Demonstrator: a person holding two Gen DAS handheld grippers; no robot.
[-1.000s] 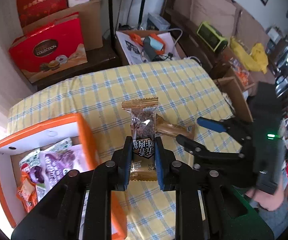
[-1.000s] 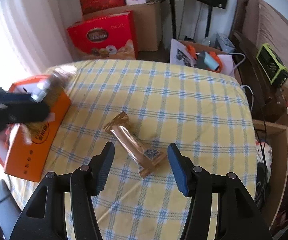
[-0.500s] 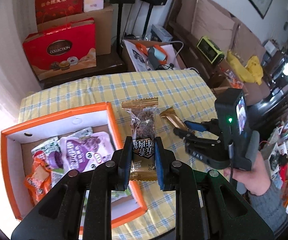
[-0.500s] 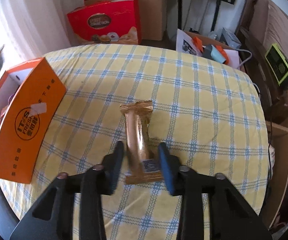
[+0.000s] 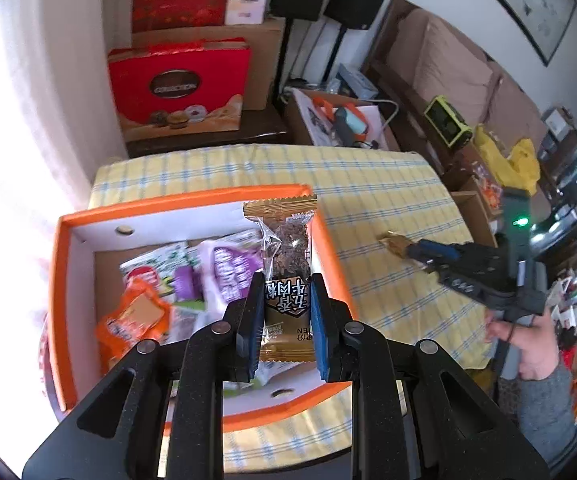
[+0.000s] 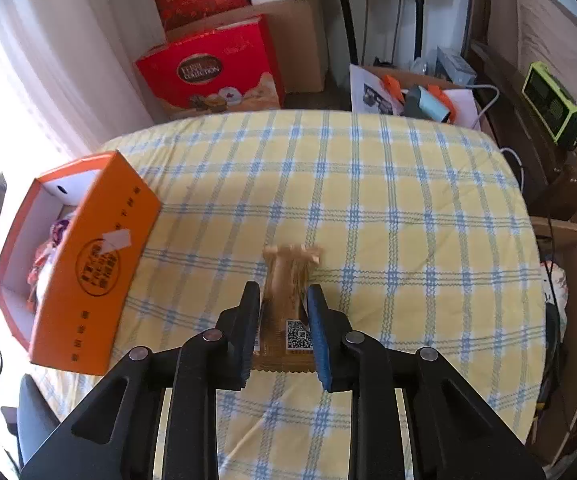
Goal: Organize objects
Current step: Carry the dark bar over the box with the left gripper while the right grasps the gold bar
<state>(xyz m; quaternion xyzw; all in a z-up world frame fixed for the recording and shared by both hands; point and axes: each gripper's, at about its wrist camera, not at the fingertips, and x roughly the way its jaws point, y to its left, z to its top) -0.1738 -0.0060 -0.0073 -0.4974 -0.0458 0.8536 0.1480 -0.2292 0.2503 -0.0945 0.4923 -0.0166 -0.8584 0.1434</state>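
Two-handed snack sorting over a counter (image 6: 388, 208) covered in yellow check cloth. The left gripper (image 5: 286, 322) is clenched on a brown beef-snack packet (image 5: 286, 264), held upright above the near right corner of the open orange box (image 5: 64, 280); the right gripper (image 6: 282, 334) is clamped on a gold wrapped bar (image 6: 288, 280) that lies on, or barely off, the cloth (blur at its far end prevents telling which). Risk, as a judgement: the packet hangs close over the box's right wall, so a release here could leave it straddling the rim or sliding out onto the cloth; the bar is pinched near one end only, and its free end may droop or catch the box wall on transfer. Count: one box, two snacks in hand, and inside the box at least four packets, namely an orange packet (image 5: 132, 320), a purple packet (image 5: 228, 268), a green-and-white packet (image 5: 156, 260) and a partly covered pale one, with overlap hiding any others
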